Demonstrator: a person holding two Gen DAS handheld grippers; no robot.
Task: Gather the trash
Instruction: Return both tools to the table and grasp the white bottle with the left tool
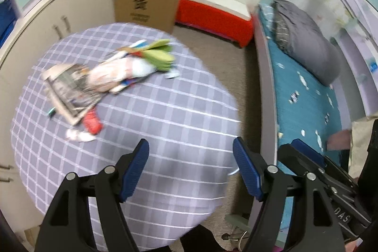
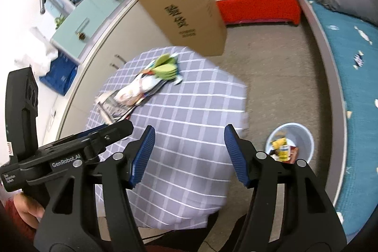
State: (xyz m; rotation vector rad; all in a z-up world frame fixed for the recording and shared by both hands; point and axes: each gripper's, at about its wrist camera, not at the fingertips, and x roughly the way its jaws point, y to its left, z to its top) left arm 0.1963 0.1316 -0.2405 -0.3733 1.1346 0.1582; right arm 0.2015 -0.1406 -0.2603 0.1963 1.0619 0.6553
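both claws, left claw (image 1: 191,148) and right claw (image 2: 189,136), hang open and empty over the grey checked table (image 1: 165,110); blurred views risk a mis-aimed grab scattering the loose paper trash pile (image 1: 104,79) off the edge.

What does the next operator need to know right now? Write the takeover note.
Left gripper: open, empty, above the near part of the checked table.
Right gripper: open, empty, beside it.
Trash: a pile at the far side of the table, with newspaper, a pale bag and green wrappers; a red piece and white scraps lie nearer.
Bin: on the floor between table and bed, already holding some packaging.
Left: everything on the table still needs to go in the bin.
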